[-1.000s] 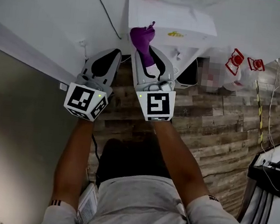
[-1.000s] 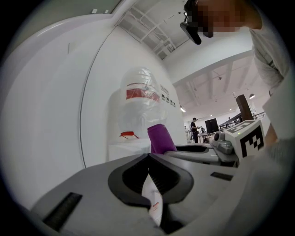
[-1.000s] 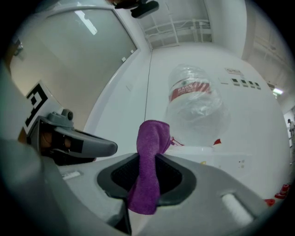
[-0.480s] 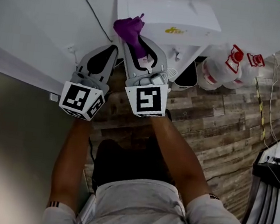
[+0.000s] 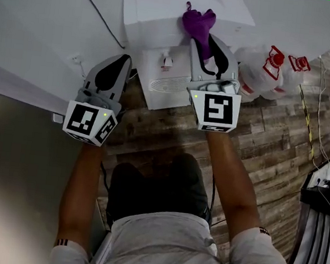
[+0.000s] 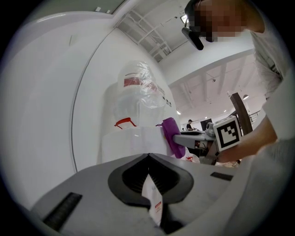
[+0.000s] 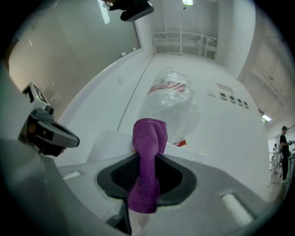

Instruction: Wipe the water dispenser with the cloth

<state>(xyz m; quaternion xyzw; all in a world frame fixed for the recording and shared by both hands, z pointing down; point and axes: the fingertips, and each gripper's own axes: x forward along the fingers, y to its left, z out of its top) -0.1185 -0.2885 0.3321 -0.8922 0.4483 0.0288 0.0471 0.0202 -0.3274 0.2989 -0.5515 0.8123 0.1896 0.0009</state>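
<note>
Sweeping the cloth (image 5: 199, 23) rightward across the dispenser (image 5: 161, 9) front: right gripper (image 5: 206, 44), clamped on it, is now pressing near the right edge. Left gripper (image 5: 124, 60) is idling beside, jaws together, empty.

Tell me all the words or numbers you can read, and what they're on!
None can be read.
Red label on the clear plastic water bottle: blurred.
Small white tag inside the left gripper: red print too small.
Black-and-white square marker on the right gripper: a pattern, no words.
Purple cloth in its jaws: no print.
</note>
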